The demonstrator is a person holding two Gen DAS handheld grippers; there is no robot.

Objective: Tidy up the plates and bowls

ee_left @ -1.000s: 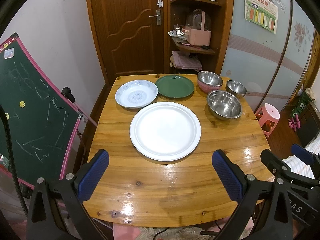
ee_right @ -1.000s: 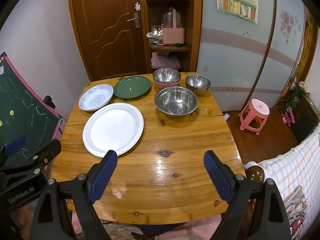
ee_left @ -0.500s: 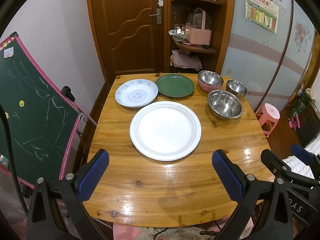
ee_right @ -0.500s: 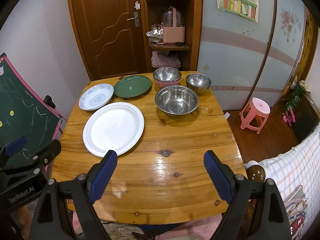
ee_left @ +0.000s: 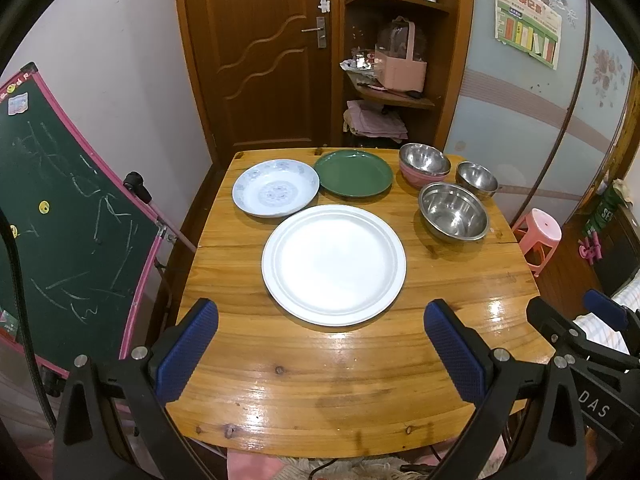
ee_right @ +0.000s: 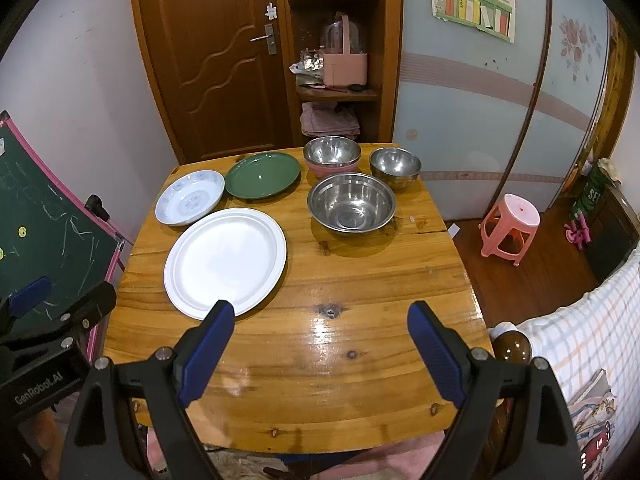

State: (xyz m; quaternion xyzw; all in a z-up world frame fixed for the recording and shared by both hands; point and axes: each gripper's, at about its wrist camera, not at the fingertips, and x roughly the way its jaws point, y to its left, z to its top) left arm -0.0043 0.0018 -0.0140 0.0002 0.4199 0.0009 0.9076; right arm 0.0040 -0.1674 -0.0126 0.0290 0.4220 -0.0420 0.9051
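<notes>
Both my left gripper (ee_left: 320, 344) and right gripper (ee_right: 320, 344) spread, empty, above the table (ee_left: 320, 392); white plate (ee_left: 334, 264) just ahead, patterned plate (ee_left: 276, 188), green plate (ee_left: 352, 174), steel bowls (ee_right: 352, 202) beyond; handles cut off.

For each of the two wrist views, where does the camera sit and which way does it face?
Left wrist: on the left gripper, above the table's near edge, facing the door across the white plate; its open blue pads frame the view, and the right gripper shows at the right.
Right wrist: on the right gripper, further right, looking the same way towards the largest steel bowl; the left gripper shows at the left.
Shared: the wooden table, all plates and bowls, and the door.
</notes>
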